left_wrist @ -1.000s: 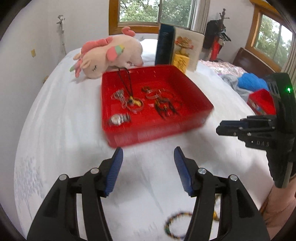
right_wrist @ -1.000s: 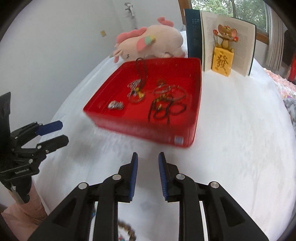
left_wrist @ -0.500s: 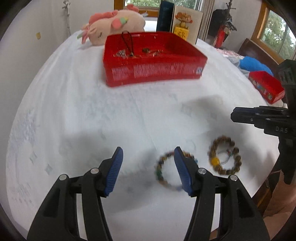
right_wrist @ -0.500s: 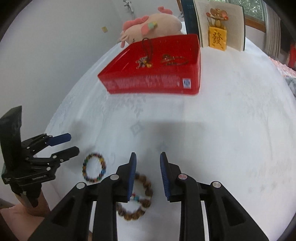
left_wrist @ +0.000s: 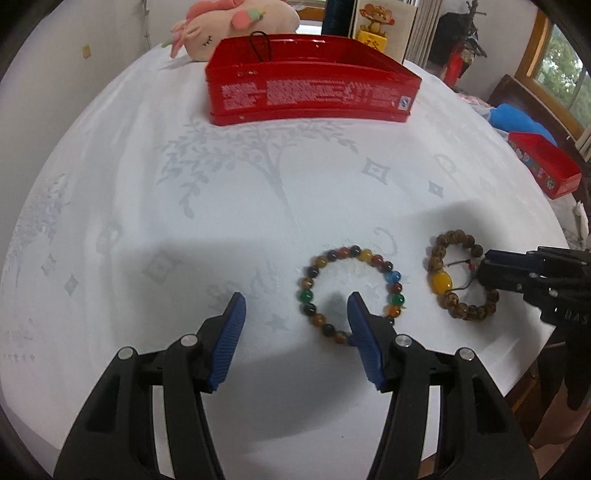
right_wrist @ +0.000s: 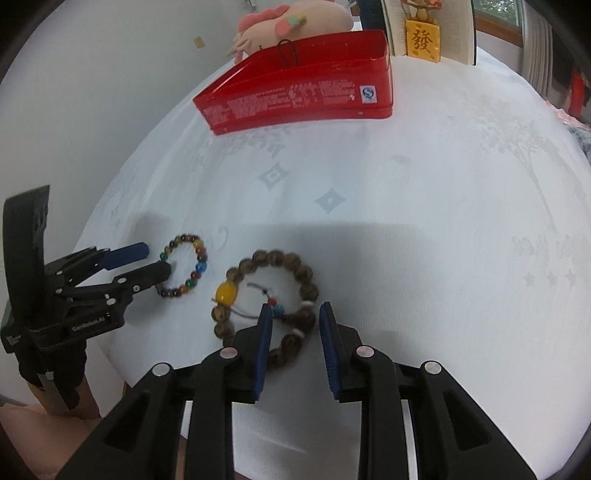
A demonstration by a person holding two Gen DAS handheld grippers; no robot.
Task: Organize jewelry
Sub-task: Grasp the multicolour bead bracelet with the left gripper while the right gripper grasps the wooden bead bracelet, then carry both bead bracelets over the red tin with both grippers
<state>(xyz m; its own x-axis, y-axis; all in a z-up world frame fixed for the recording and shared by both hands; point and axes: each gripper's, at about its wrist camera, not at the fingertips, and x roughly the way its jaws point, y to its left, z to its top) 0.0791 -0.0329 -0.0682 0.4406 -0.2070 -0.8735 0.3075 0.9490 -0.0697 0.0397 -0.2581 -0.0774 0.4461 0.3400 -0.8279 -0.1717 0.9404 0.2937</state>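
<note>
A multicoloured bead bracelet (left_wrist: 351, 288) lies on the white cloth near the front edge; it also shows in the right wrist view (right_wrist: 184, 266). A brown wooden bead bracelet (left_wrist: 461, 275) with a yellow bead lies to its right, also in the right wrist view (right_wrist: 269, 299). My left gripper (left_wrist: 295, 321) is open, its right finger over the coloured bracelet's near side. My right gripper (right_wrist: 295, 325) is open and straddles the near right part of the brown bracelet. The red tray (left_wrist: 310, 92) holding jewelry stands further back.
A pink plush toy (left_wrist: 236, 22) and an open book with a yellow figurine (right_wrist: 421, 37) stand behind the tray. A second red box (left_wrist: 543, 166) lies at the right. The table edge is just below both grippers.
Both grippers pulled back from the red tray and dropped low to the bracelets near the front edge. The right gripper's jaws have opened wider.
</note>
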